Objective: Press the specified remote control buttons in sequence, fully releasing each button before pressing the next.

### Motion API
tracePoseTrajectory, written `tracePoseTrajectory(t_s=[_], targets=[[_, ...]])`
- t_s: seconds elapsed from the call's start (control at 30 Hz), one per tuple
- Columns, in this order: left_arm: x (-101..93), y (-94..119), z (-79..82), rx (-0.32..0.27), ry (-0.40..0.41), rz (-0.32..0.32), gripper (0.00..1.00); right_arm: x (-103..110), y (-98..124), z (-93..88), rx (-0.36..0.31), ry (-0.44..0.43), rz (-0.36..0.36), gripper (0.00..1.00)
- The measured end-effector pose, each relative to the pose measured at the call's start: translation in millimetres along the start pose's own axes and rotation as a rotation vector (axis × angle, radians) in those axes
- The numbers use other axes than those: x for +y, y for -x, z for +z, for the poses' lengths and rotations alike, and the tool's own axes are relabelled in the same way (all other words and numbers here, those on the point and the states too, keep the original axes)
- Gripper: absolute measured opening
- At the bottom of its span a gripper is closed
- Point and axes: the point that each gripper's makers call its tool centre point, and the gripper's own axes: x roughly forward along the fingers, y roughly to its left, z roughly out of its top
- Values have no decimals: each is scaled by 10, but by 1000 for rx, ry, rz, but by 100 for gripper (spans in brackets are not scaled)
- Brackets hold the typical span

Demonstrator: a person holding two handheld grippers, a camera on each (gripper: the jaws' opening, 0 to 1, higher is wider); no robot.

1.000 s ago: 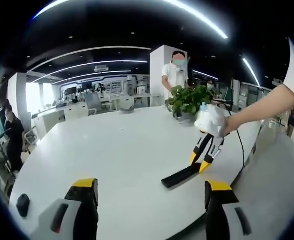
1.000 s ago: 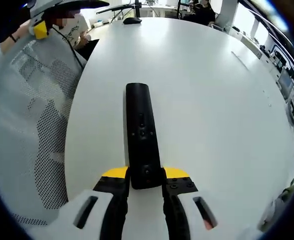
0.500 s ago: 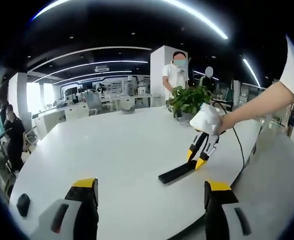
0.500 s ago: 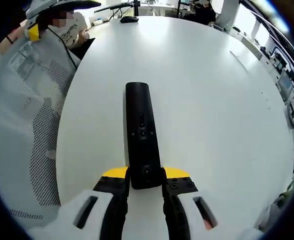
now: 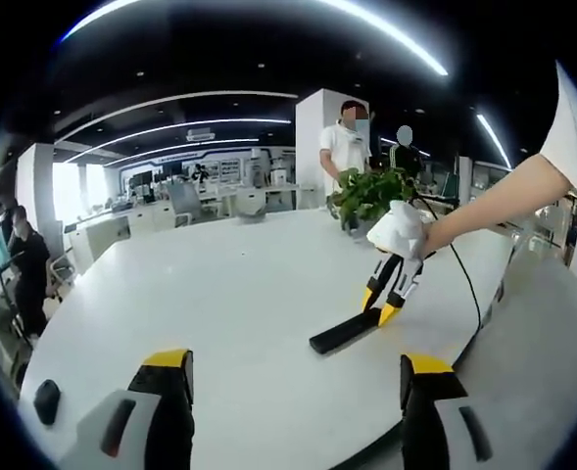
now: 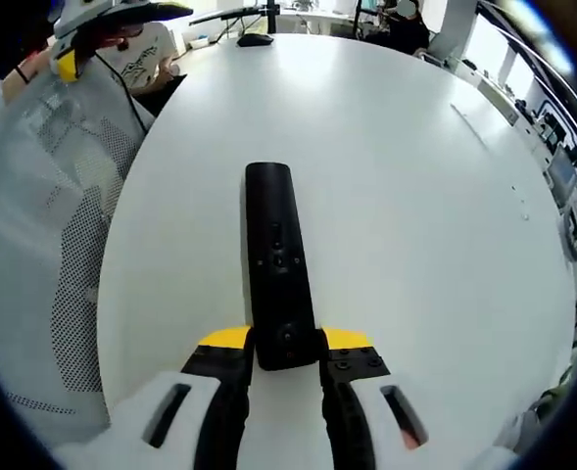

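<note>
A long black remote control [image 6: 276, 264] lies on the white table [image 6: 415, 196], its near end clamped between the yellow-tipped jaws of my right gripper [image 6: 285, 345], which is shut on it. Small buttons show along its top face. In the left gripper view the same remote [image 5: 342, 331] rests on the table's right part, with the right gripper [image 5: 380, 303] holding its far end from above, a person's bare arm behind it. My left gripper [image 5: 293, 377] stands open near the table's front edge, well to the left of the remote, with nothing between its fingers.
A potted green plant [image 5: 369, 196] stands at the table's far side. A black mouse [image 5: 45, 400] lies at the near left edge, and the mouse [image 6: 257, 40] also shows at the far end. A mesh chair back [image 6: 48, 235] borders the table. People stand and sit around.
The right gripper has slid the remote a little to the left on the table as seen from the left gripper. The left gripper has stayed put.
</note>
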Motion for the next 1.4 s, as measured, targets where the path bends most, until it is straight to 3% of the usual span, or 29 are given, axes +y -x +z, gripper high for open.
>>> tracePoseTrajectory(t_s=[0.33, 0.63, 0.83, 0.97, 1.23, 1.4], targets=[[1, -4, -22, 12, -2, 0, 90, -89, -1, -17, -12, -37, 3, 35], [9, -5, -30, 16, 0, 4, 90, -47, 30, 2, -12, -79, -20, 34], [16, -3, -34, 18, 3, 7, 90, -130, 64, -57, -55, -175, -121, 38], [10, -5, -43, 22, 1, 4, 90, -92, 69, -88, -114, -271, -139, 40], [26, -3, -45, 21, 7, 10, 90, -86, 277, 12, -251, -361, -285, 57], [17, -7, -57, 27, 0, 7, 90, -33, 425, 44, -283, -370, -366, 68]])
